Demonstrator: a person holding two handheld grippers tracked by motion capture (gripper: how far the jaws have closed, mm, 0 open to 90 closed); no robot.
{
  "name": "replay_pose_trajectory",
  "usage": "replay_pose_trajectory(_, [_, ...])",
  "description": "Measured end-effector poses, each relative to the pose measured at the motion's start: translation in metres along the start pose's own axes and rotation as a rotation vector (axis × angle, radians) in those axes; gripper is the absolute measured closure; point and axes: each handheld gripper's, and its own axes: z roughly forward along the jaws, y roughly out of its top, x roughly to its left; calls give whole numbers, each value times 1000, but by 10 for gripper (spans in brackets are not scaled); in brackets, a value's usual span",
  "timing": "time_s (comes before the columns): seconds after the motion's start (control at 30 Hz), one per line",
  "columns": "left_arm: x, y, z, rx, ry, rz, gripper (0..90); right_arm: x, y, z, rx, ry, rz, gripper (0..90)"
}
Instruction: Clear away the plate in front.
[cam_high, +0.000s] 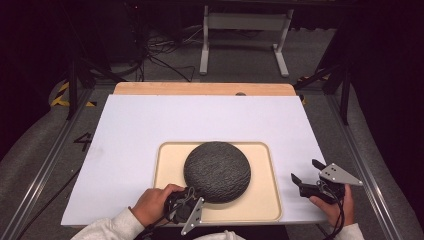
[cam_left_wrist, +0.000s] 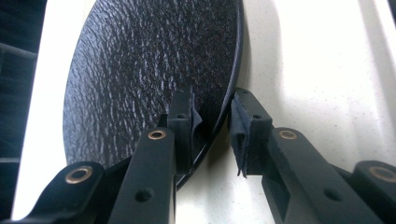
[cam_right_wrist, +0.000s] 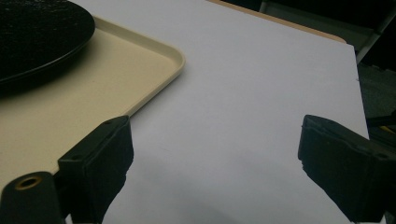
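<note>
We count one dark, rough-textured round plate (cam_high: 217, 171) lying upside down on one cream tray (cam_high: 262, 200), which sits on one white bench (cam_high: 150, 125). We count two tools, one in each hand.

The left tool (cam_high: 196, 192) sits at the near left edge of the plate, with the left hand (cam_high: 152, 202) behind it. In the left gripper view the plate's rim (cam_left_wrist: 219, 123) runs between our two jaws: one jaw lies over the textured back of the plate (cam_left_wrist: 140, 79), the other stands on the tray side (cam_left_wrist: 303, 70). The jaws are narrowly parted, with a visible gap between the far pad (cam_left_wrist: 240, 135) and the rim, so we record no pinch on the plate. The pad on the plate side appears to rest against or just beside the surface; we cannot tell which.

The right tool (cam_high: 306, 172) is held by the right hand (cam_high: 332, 205) over the bench, just beyond the right edge of the tray and well apart from the plate. In the right gripper view its jaws stand spread wide with nothing between them but bare bench (cam_right_wrist: 243, 93); the tray corner (cam_right_wrist: 173, 58) lies ahead of its one jaw, and the plate (cam_right_wrist: 42, 32) beyond that.
</note>
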Motion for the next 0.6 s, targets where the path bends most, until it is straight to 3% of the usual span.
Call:
replay_pose_trajectory(0.23, [1, 0, -2, -12, -25, -26, 716, 0, 0, 0, 1, -1, 0, 111])
replay_pose_trajectory(0.4, [2, -3, -6, -34, -44, -88, 683, 0, -1, 1, 6, 1, 0, 111])
replay_pose_trajectory(0.6, [4, -5, -15, -68, -74, -119, 660, 1, -1, 1, 6, 4, -6, 111])
